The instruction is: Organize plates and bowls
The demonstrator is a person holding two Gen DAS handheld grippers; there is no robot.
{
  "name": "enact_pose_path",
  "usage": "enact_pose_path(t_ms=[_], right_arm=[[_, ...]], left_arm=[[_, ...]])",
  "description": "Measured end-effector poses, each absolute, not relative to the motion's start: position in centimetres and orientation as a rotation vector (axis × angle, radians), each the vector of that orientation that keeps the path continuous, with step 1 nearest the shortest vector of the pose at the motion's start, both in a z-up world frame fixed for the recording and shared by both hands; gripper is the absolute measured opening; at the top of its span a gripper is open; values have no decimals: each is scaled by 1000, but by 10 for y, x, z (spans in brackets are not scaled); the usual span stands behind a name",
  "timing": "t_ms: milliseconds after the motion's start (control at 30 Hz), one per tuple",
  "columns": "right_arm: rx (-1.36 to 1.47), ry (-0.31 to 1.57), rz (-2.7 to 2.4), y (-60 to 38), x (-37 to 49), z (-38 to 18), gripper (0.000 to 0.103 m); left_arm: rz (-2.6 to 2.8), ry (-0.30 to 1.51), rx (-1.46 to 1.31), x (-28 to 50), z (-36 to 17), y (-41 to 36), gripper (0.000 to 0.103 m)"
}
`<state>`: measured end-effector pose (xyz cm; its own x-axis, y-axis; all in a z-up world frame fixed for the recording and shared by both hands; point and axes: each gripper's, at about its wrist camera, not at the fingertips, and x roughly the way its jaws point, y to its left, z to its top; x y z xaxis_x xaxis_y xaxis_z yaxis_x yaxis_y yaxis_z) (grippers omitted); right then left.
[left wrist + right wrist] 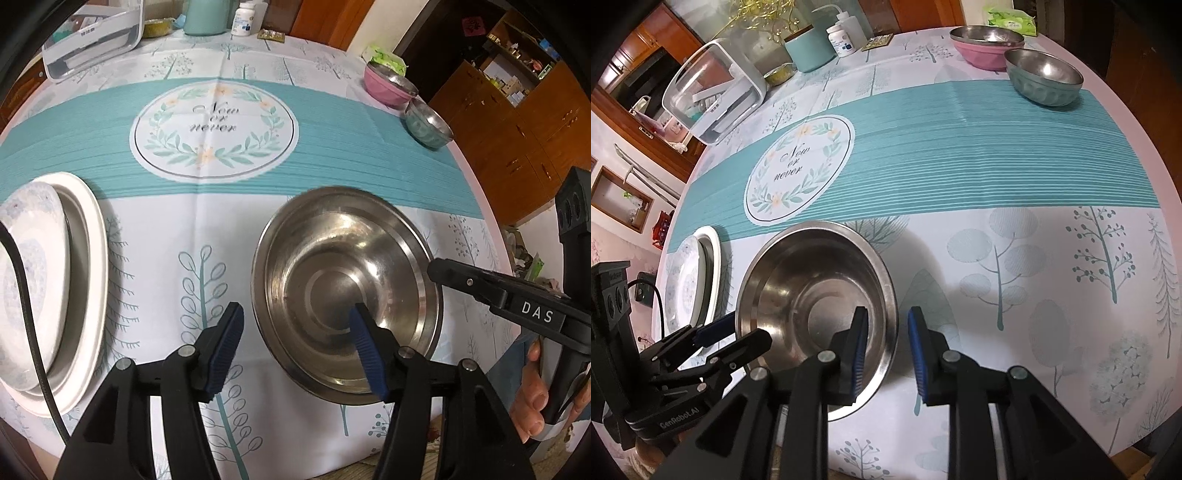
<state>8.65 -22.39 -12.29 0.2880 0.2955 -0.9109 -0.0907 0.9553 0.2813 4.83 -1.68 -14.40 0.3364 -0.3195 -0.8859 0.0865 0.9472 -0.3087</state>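
A large steel bowl [332, 258] stands upright on the tablecloth near the front edge. My left gripper [295, 349] is open and straddles the bowl's left rim, one blue pad inside and one outside, neither pressing on it. My right gripper [889, 352] is open too, astride the right rim of the steel bowl [812, 280] with a small gap on each side. The left gripper [738, 334] shows at that bowl's far side. A stack of white plates [85, 258] [713, 266] lies to the left. A pink bowl [384, 90] [982, 55] and a teal bowl [424, 129] [1041, 92] sit at the back right.
A clear plastic container [92, 40] [713, 92], a teal canister [809, 48] and a pill bottle [842, 40] stand at the back. A green tissue pack [1012, 18] lies behind the pink bowl. A person's hand [532, 398] holds the right gripper's handle past the table's right edge.
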Motion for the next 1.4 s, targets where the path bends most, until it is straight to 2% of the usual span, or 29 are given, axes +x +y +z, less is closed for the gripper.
enact_pose_path(t_ms=[33,100,167,267,333,533,933,1167,1400], right_arm=[[190,1254,259,-225,87,-122,23],[186,1253,253,-226,87,-121,33],[181,1237,252,-227,86,-118,37],[157,1205,245,-229,84,-109,37],[135,1186,231,-231,84,-103,37],[96,1141,212,-244,93,-79,41],[36,987,-27,-318,169,-2,41],[121,941,-82,-376,235,28,42],[211,921,-85,-388,295,6,44]], left_arm=[[-261,1190,-219,48,-141,-16,65],[-250,1168,-220,48,-135,-14,68],[-246,1149,-223,50,-127,-12,68],[-235,1124,-228,54,-115,-9,71],[-220,1102,-227,59,-105,-7,79],[-214,1037,-182,78,-65,-14,85],[-309,918,-34,169,6,-84,88],[-354,965,-37,260,5,-127,88],[-378,1034,-120,349,-40,-157,88]])
